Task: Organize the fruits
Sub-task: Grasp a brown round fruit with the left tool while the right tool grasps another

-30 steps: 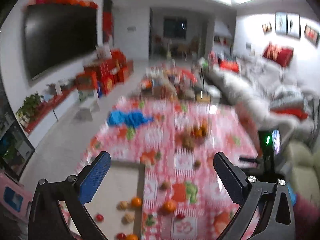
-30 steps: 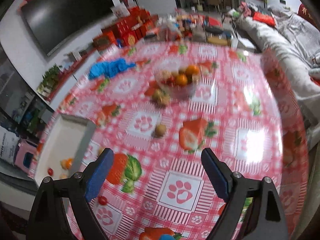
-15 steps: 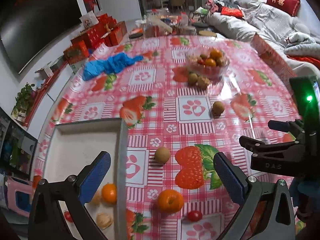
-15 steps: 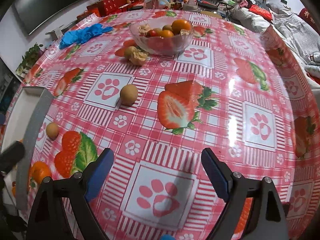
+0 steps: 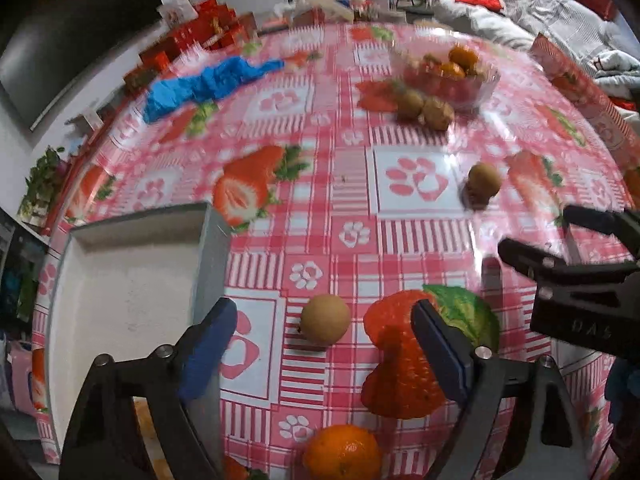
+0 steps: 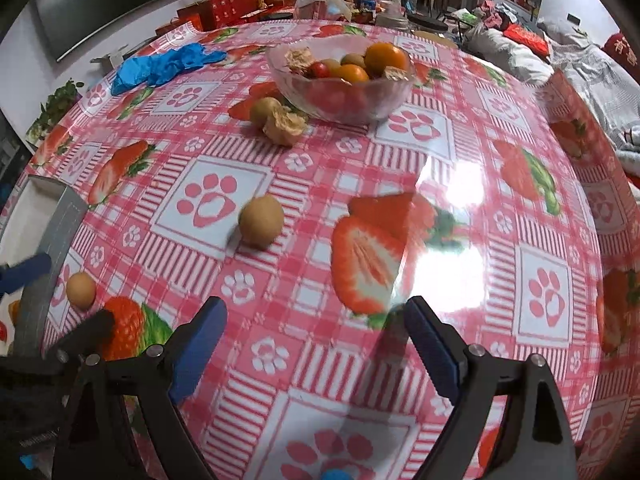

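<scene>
A small round brown fruit (image 5: 325, 320) lies on the tablecloth beside the white tray (image 5: 120, 272). My left gripper (image 5: 323, 308) hangs low over it with the fruit between its blue pads. The jaws are closing and both pads stand clear of the fruit. An orange (image 5: 342, 452) sits just below it. My right gripper (image 6: 316, 306) is open over bare cloth with nothing between its fingers. A second brown fruit (image 6: 261, 220) lies ahead of it to the left. The glass bowl (image 6: 340, 76) farther back holds oranges and other fruit.
Two brownish fruits (image 6: 280, 120) lie in front of the bowl. A blue cloth (image 6: 164, 66) is at the far left. The tray's grey rim (image 6: 48, 256) stands at the table's left edge. Red boxes, a television and a sofa surround the table.
Both grippers have sunk towards the table. The left one dropped most, coming down over the brown fruit by the tray, and its jaws have narrowed. The right gripper's jaws look unchanged.
</scene>
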Demonstrator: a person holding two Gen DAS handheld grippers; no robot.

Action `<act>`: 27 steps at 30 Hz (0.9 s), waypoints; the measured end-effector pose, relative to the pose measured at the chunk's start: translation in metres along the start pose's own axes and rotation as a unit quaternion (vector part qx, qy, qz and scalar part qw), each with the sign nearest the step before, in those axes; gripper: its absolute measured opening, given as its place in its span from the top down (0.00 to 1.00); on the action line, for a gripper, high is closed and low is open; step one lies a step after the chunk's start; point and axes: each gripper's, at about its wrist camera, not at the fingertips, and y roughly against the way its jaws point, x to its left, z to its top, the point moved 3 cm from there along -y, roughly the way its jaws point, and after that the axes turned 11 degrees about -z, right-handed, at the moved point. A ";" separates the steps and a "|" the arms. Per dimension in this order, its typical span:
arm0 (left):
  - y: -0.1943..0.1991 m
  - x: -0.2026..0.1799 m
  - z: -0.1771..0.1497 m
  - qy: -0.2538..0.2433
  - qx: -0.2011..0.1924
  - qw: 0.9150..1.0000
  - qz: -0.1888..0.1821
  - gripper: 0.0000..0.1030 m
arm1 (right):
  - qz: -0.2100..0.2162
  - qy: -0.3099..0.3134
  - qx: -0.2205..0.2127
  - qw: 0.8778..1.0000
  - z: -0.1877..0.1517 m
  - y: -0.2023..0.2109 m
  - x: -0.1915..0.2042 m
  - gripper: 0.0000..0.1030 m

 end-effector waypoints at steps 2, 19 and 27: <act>-0.004 0.001 -0.001 0.007 0.001 1.000 0.003 0.12 | 0.003 0.002 -0.009 1.000 0.006 -0.001 0.006 0.10; -0.007 0.003 -0.008 0.036 -0.018 0.998 -0.051 0.46 | 0.041 -0.028 -0.049 0.998 0.018 -0.001 0.014 0.74; -0.004 -0.004 -0.008 0.020 -0.023 0.998 -0.061 0.72 | 0.079 -0.059 -0.042 0.994 -0.027 0.027 -0.016 0.74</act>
